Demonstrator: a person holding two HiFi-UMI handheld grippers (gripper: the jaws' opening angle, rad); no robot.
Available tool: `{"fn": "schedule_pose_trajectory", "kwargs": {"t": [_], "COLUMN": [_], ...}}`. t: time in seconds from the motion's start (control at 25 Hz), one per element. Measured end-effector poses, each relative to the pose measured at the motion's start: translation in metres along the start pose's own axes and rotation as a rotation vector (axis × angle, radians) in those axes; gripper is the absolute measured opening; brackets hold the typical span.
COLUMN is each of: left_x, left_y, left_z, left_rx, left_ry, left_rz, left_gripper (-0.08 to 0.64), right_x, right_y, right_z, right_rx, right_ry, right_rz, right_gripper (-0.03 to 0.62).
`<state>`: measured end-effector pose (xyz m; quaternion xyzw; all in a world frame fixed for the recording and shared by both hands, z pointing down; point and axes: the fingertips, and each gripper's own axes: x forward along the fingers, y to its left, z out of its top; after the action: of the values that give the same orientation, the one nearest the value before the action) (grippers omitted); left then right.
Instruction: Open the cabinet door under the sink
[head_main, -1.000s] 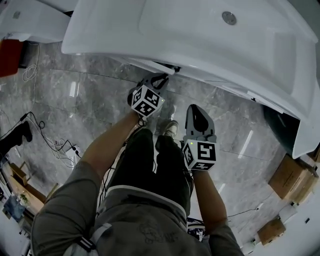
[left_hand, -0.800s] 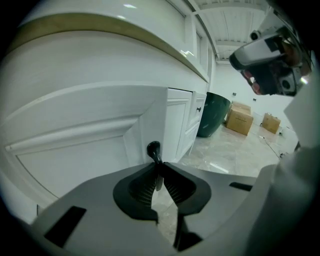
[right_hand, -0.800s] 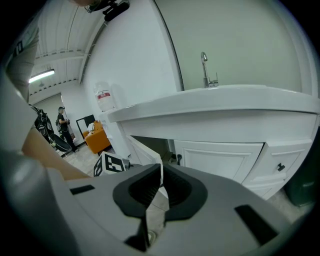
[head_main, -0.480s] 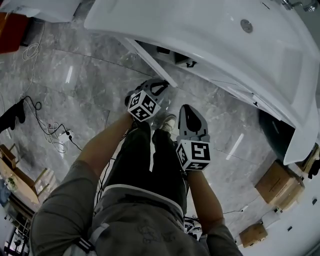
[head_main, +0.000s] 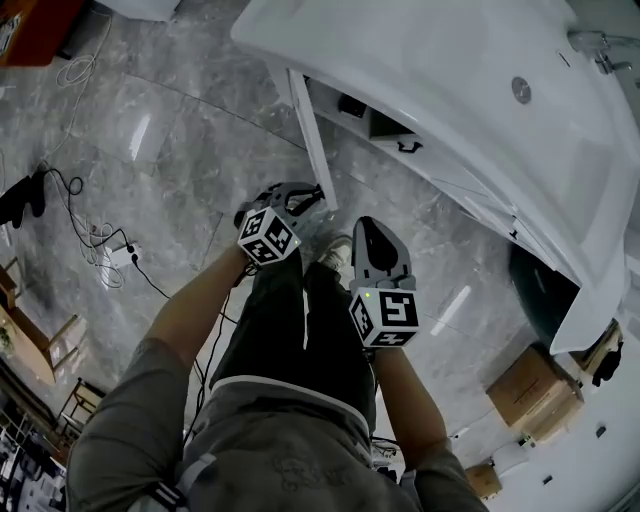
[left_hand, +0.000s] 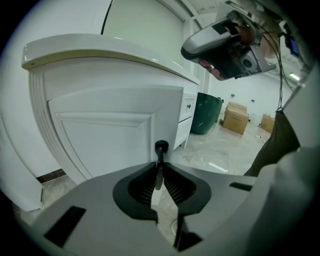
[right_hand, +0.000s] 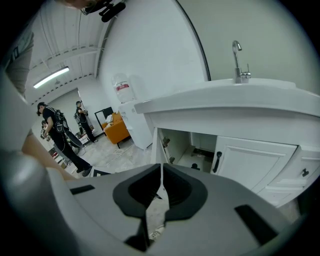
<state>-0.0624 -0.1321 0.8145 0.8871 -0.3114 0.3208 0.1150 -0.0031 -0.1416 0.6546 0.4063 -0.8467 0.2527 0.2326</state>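
The white cabinet door (head_main: 308, 135) under the sink (head_main: 470, 60) stands swung out, edge-on in the head view. My left gripper (head_main: 304, 193) is shut on the door's black handle (left_hand: 161, 149), which sticks up between its pads (left_hand: 159, 175) in front of the panelled door face (left_hand: 110, 135). My right gripper (head_main: 374, 232) hangs beside it over the floor, its jaws (right_hand: 161, 184) shut with nothing between them. It faces the open cabinet (right_hand: 182, 147), with dark items inside. The neighbouring door (right_hand: 255, 160) stays closed, with its own black handle (right_hand: 217, 161).
A faucet (right_hand: 239, 60) rises over the basin. A dark green bin (head_main: 545, 275) and cardboard boxes (head_main: 535, 390) sit right of the vanity. Cables (head_main: 85, 240) trail over the grey marble floor at left. People (right_hand: 55, 131) and an orange chair (right_hand: 116, 125) are farther off.
The door has swung from nearly closed to wide open, and the inside of the cabinet now shows. My left gripper came back toward me with the handle; the right drifted along beside it.
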Motion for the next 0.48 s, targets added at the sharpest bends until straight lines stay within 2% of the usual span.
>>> {"fn": "schedule_pose_trajectory", "kwargs": {"t": [0.2,0.32,0.48], "left_x": [-0.045,-0.084,-0.123], "left_y": [0.017,0.044,0.085], "left_z": [-0.038,-0.068,-0.097], "left_rx": [-0.058,-0.134,-0.181], "left_ry": [0.018,0.039,0.097], "left_rz": [0.106,0.208,0.357], "left_gripper": [0.051,0.051,0.046], "right_x": [0.015,0.021,0.028], "right_y": [0.030,0.046,0.066], "right_z": [0.006,0.005,0.003], "right_rx": [-0.079,-0.118,-0.125], "right_ry": [0.044,0.085,0.121], "right_rz": [0.070,0.105,0.150], "right_gripper": [0.035,0.035,0.035]}}
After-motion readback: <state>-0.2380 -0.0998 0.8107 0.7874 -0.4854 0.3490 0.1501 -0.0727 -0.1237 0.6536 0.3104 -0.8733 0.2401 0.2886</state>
